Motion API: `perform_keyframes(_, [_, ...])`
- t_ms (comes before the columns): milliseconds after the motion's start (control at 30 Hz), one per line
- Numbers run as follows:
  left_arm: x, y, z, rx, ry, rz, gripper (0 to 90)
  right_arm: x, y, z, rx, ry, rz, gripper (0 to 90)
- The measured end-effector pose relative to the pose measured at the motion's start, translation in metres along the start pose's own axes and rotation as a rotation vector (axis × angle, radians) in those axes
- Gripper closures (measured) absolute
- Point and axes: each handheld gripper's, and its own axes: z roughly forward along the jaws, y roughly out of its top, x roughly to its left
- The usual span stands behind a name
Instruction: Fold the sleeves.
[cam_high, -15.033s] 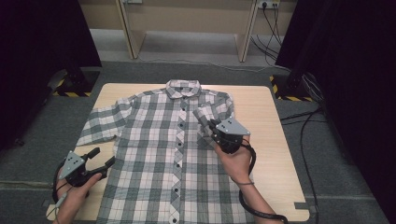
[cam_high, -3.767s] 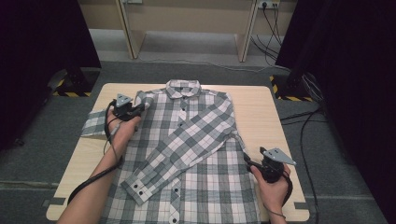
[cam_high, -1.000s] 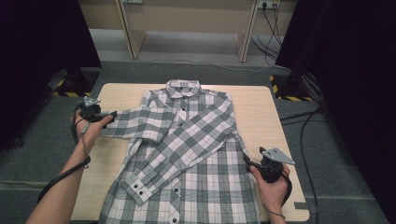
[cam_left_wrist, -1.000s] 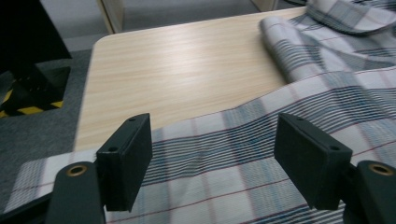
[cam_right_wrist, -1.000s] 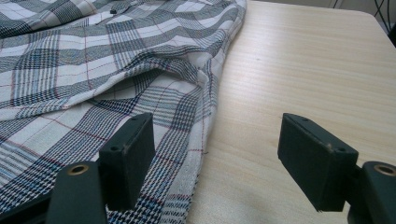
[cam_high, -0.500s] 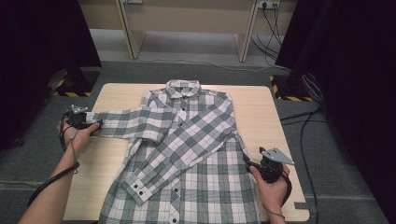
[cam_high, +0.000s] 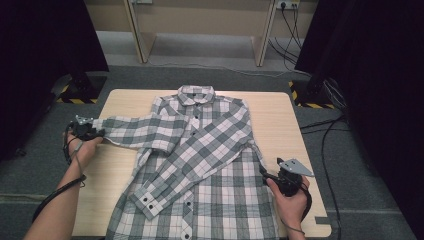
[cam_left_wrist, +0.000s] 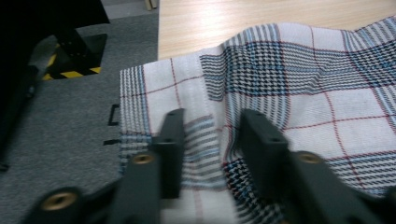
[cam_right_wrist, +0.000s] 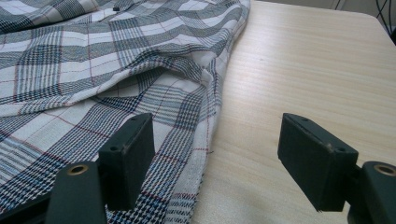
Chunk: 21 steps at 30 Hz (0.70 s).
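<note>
1. Lying buttoned-side up, the shirt (cam_high: 210, 165) is spread across the table (cam_high: 280, 115), one sleeve (cam_high: 130, 131) stretched to the left edge.
2. The sleeve's cuff (cam_left_wrist: 205, 135) sits between the left gripper (cam_left_wrist: 210, 140) jaws, which have just been closing on it.
3. The right gripper (cam_right_wrist: 215, 158) is held wide open, empty, at the shirt's right hem.

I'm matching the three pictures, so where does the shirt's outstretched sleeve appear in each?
High view: sleeve lies at left, its cuff at the left gripper.
Left gripper view: sleeve spans the middle, with cloth between the gripper's fingers.
Right gripper view: I cannot pick it out.
Shared landmark: the pale wooden table.
</note>
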Motion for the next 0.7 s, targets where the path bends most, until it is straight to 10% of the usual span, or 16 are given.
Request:
perform_keyframes(333, [0.006,0.000,-0.002,-0.012,-0.015,-0.086,83.7,0.000,0.000,0.000,-0.001,0.003,0.001,27.9])
perform_keyframes(700, [0.011,0.000,-0.018,-0.172,-0.040,-0.194,84.2,-0.001,0.000,0.000,-0.001,0.005,0.004,27.8])
